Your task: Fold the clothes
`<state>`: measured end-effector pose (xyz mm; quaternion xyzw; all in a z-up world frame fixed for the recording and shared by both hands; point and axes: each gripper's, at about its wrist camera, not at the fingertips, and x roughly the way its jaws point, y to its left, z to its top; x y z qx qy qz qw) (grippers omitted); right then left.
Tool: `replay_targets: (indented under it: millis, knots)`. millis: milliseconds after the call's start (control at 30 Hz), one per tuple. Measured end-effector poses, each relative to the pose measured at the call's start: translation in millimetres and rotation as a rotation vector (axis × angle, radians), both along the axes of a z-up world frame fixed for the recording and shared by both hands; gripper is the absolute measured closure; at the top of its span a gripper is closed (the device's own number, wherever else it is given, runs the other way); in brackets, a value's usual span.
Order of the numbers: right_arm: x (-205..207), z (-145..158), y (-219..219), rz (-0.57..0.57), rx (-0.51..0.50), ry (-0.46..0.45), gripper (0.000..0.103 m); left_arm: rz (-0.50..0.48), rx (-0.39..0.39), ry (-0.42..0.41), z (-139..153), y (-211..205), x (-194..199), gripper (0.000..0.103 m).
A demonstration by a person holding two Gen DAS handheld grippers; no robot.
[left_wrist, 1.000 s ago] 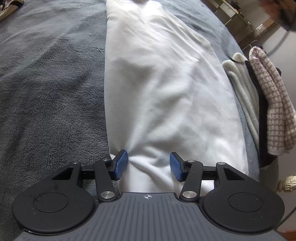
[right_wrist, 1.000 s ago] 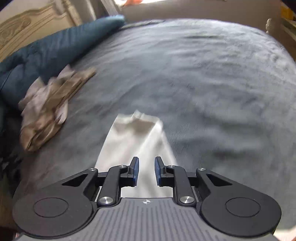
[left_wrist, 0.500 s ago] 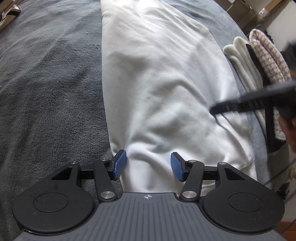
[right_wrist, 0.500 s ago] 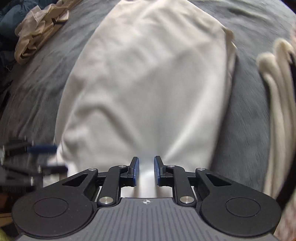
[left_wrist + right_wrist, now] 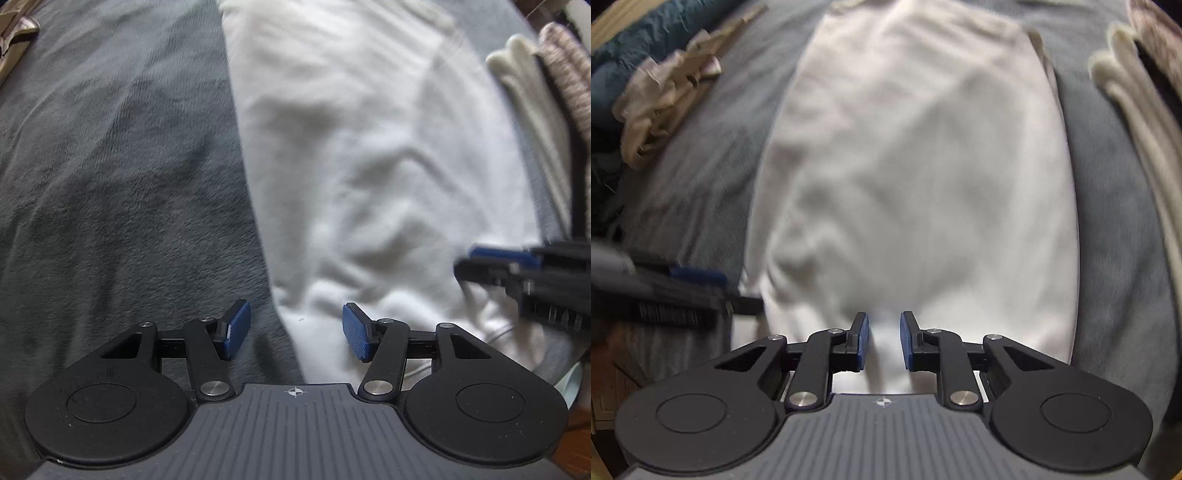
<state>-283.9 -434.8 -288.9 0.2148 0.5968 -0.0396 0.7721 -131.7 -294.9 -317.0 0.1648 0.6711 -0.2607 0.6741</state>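
A white garment [image 5: 369, 166] lies lengthwise on the grey bedspread [image 5: 110, 166], wrinkled at its near end. My left gripper [image 5: 295, 328] points down over the garment's near left edge. It is open: the cloth's edge runs between the fingers and the pads are off it. My right gripper [image 5: 884, 339] hovers over the near end of the same garment [image 5: 923, 166], toward its right side. Its jaws are opening from a narrow gap, and the white cloth seen in the gap is not pinched. Each gripper shows blurred in the other's view: the right gripper [image 5: 517, 266] and the left gripper [image 5: 683, 291].
A stack of folded clothes [image 5: 524, 96] in cream, black and pink check stands right of the garment, also seen as the same stack [image 5: 1126, 92]. A crumpled beige garment [image 5: 665, 99] and a blue duvet [image 5: 635, 48] lie at the far left.
My right gripper swept from the far part of the bed down to the garment's near end and entered the left wrist view. My left gripper shifted onto the garment's left edge.
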Motion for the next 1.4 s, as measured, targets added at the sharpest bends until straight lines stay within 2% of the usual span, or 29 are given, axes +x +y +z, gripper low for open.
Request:
replay_targets:
  millis: [100, 233, 467, 900, 1400]
  knots:
    - [-16, 5, 3, -0.060, 0.020, 0.024, 0.082, -0.012, 0.027, 0.034, -7, -3, 3, 0.046]
    - [-20, 14, 2, -0.135, 0.034, 0.000, 0.082, -0.051, 0.050, 0.028, -11, -8, -1, 0.043]
    - [-20, 3, 6, -0.197, 0.014, 0.017, 0.082, -0.081, 0.069, 0.018, -17, -15, -4, 0.041]
    - [-23, 6, 15, -0.222, -0.033, 0.018, 0.082, -0.132, 0.060, 0.016, -23, -14, -4, 0.037]
    - [-23, 10, 24, -0.216, -0.089, 0.017, 0.081, -0.146, 0.050, 0.006, -27, -7, -4, 0.037]
